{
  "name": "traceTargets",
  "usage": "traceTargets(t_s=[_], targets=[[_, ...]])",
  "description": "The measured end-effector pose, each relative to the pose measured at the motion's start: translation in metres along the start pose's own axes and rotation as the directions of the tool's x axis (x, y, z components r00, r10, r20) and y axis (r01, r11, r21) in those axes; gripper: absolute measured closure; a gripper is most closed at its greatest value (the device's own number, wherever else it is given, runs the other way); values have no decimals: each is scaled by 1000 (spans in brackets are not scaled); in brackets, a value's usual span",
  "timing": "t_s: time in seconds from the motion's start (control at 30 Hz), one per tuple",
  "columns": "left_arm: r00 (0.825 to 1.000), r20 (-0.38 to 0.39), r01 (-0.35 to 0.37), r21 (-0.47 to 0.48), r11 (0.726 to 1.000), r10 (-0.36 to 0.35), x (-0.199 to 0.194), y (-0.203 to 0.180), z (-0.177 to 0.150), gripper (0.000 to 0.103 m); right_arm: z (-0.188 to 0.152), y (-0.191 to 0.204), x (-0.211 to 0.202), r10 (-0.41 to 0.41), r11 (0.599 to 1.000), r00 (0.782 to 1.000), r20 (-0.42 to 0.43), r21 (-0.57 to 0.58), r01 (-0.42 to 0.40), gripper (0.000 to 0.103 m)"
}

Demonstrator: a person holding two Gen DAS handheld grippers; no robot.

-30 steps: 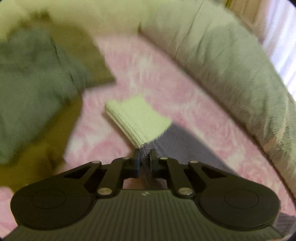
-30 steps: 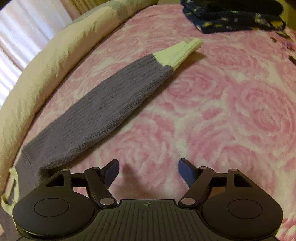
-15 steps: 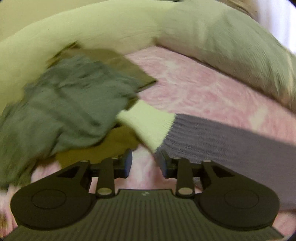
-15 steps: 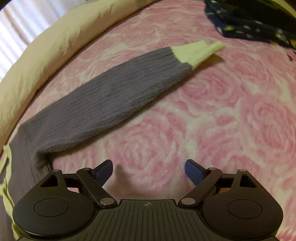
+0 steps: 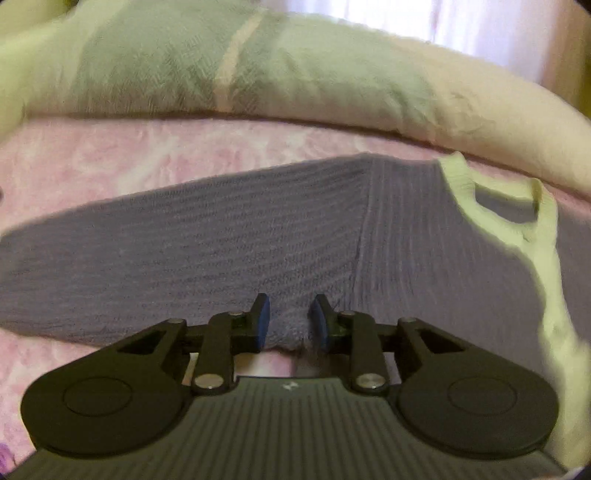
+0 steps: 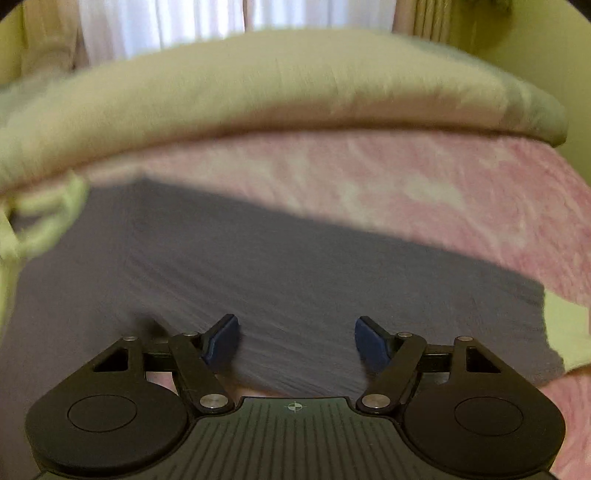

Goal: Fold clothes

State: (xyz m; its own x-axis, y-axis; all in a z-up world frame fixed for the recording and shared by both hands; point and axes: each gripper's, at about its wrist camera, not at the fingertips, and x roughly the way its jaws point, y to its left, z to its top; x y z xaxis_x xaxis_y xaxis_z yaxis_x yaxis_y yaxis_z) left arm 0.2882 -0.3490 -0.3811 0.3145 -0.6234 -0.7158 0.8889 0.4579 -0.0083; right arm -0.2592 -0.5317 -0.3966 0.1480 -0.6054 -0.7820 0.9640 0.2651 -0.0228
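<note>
A purple knit sweater [image 5: 258, 240] with a pale yellow collar [image 5: 517, 206] lies flat on the pink rose blanket [image 5: 110, 158]. My left gripper [image 5: 288, 317] sits at the lower edge of the sweater where a sleeve meets the body. Its jaws are opening, with a bunch of purple knit between the pads. In the right wrist view the sweater [image 6: 258, 266] spreads from the collar [image 6: 40, 218] at left to a yellow cuff [image 6: 565, 332] at right. My right gripper [image 6: 297, 338] hovers over that sleeve. Its jaws stand wide and are closing, and the pads are not pressing the fabric.
A thick rolled cream and grey-green duvet [image 5: 258, 62] runs along the far side of the bed, also the duvet [image 6: 258, 81] in the right view. White curtains [image 6: 166, 18] hang behind it. Pink blanket [image 6: 406, 177] shows beyond the sleeve.
My left gripper let go of the sleeve near its yellow cuff, opened, and swung along the sleeve to the body. My right gripper turned from the bare blanket onto the other sleeve.
</note>
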Motion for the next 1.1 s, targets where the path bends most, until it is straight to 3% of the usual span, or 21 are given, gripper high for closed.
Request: traceTargets(t_s=[0.1, 0.13, 0.2, 0.23, 0.3, 0.33, 0.37, 0.43, 0.5, 0.63, 0.73, 0.8, 0.83, 0.87, 0.9, 0.97, 1.1], targets=[[1000, -24, -18, -56, 998, 17, -27, 9, -14, 68, -21, -48, -17, 19, 1000, 999, 31, 0, -19, 29], [993, -85, -82, -60, 995, 76, -31, 15, -20, 70, -25, -69, -23, 51, 998, 998, 23, 40, -52, 30], [961, -200, -205, -56, 977, 190, -40, 26, -32, 72, -29, -95, -30, -19, 1000, 1000, -12, 24, 19, 30], [952, -209, -238, -52, 970, 222, -51, 29, -39, 73, -29, -106, -34, -30, 999, 999, -29, 28, 30, 30], [942, -218, -280, -92, 956, 255, -84, 30, -49, 82, -25, -118, -37, -124, 989, 986, -110, 62, 132, 29], [954, -199, -254, -126, 959, 226, -102, 27, -50, 82, -24, -121, -41, -143, 985, 981, -130, 83, 154, 30], [964, -178, -226, -157, 961, 197, -119, 23, -51, 82, -23, -113, -49, -117, 989, 986, -115, 82, 127, 30], [983, -132, -152, -170, 974, 130, -141, 4, -45, 82, -20, -96, -66, -54, 996, 996, -77, 71, 59, 30], [992, -109, -79, -157, 984, 62, -145, -17, -35, 82, -13, -55, -78, 59, 998, 998, -36, 21, -59, 30], [990, -109, 85, -74, 994, -93, -125, -65, -18, 82, 1, 42, -86, 260, 964, 966, -4, -63, -259, 30], [982, -142, 135, 49, 990, -127, -105, -96, -30, 82, -8, 107, -79, 331, 938, 943, -24, -97, -332, 30], [971, -201, 147, 55, 988, -133, -101, -103, -56, 82, -33, 139, -75, 322, 935, 944, -72, -133, -329, 35], [964, -228, 153, 59, 986, -136, -100, -106, -69, 82, -53, 153, -74, 302, 935, 946, -119, -154, -318, 47], [963, -231, 154, 68, 986, -135, -109, -102, -86, 82, -74, 162, -79, 278, 939, 950, -143, -168, -300, 48], [971, -192, 159, 81, 984, -142, -125, -93, -103, 82, -96, 165, -94, 249, 943, 961, -118, -197, -268, 48], [970, -191, 171, 97, 980, -150, -158, -77, -139, 82, -135, 164, -124, 196, 948, 977, -91, -238, -212, 48], [962, -207, 196, 57, 979, -180, -213, -45, -183, 82, -183, 137, -174, 176, 965, 974, -145, -169, -200, 48]])
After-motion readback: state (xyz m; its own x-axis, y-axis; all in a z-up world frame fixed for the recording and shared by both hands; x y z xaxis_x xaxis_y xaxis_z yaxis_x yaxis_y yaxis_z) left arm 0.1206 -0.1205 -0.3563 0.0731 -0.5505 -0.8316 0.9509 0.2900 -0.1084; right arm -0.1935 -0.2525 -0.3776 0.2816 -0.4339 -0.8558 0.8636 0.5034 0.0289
